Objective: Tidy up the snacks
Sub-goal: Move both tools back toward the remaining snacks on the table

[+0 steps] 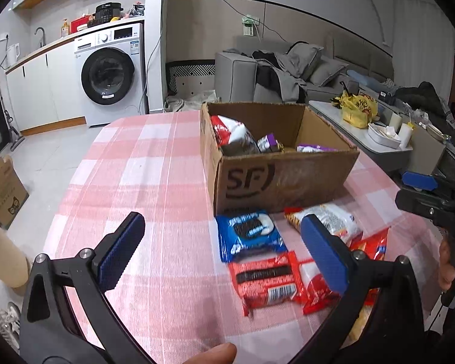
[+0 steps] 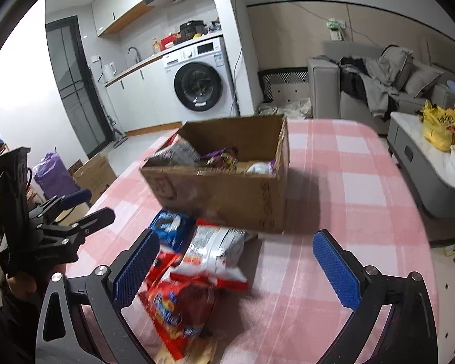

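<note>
An open cardboard box (image 1: 285, 179) marked SF stands on the pink checked tablecloth (image 1: 154, 166) and holds several snack packs, red-white and purple. In front of it lie a blue Oreo pack (image 1: 250, 233), a red pack (image 1: 267, 282), a white-and-red bag (image 1: 333, 221) and a red bag (image 1: 373, 245). My left gripper (image 1: 224, 251) is open and empty, hovering above the Oreo and red packs. My right gripper (image 2: 239, 267) is open and empty above the white-and-red bag (image 2: 218, 251) and red bag (image 2: 179, 306). The box (image 2: 227, 188) and Oreo pack (image 2: 170, 227) lie beyond it.
The right gripper shows at the right edge in the left wrist view (image 1: 433, 194); the left gripper shows at the left in the right wrist view (image 2: 60, 227). A coffee table (image 1: 348, 115) with a yellow bag stands to the right. A washing machine (image 1: 112, 72) and sofa (image 1: 288, 69) are behind.
</note>
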`<action>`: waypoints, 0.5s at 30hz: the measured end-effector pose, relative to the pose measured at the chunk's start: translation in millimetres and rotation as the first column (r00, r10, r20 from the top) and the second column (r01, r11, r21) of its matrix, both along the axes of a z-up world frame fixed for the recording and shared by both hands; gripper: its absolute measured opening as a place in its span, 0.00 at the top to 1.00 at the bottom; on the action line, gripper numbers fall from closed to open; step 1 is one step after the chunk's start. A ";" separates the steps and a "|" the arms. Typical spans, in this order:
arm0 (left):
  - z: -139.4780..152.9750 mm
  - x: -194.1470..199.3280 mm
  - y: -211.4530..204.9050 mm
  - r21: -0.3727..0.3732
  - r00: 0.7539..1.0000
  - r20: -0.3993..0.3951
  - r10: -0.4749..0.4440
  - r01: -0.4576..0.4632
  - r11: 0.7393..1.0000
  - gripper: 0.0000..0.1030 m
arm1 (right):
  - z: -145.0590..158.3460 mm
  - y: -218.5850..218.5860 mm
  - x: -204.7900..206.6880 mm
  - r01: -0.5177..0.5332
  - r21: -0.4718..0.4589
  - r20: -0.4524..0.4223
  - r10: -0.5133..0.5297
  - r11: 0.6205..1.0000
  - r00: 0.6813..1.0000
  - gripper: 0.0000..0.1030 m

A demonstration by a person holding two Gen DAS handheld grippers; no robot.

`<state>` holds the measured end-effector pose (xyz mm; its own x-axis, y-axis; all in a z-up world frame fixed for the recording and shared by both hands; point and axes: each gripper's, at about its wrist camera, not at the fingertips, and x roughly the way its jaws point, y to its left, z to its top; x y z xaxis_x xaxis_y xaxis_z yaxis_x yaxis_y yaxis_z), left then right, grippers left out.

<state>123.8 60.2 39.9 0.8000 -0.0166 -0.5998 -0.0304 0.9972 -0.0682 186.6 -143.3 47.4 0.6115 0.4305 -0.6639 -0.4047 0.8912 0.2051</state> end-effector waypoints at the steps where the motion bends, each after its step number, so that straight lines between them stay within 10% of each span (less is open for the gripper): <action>1: -0.7 0.8 -0.1 0.000 1.000 -0.005 0.002 -0.002 1.000 0.01 | -3.5 0.1 -3.7 0.004 -0.008 -0.006 -0.004 1.000 1.000 0.00; 15: -45.5 8.0 -6.0 -0.015 0.992 -0.127 -0.016 0.014 1.000 0.01 | -33.8 8.4 -17.6 -0.032 0.015 -0.107 0.033 0.999 0.994 0.00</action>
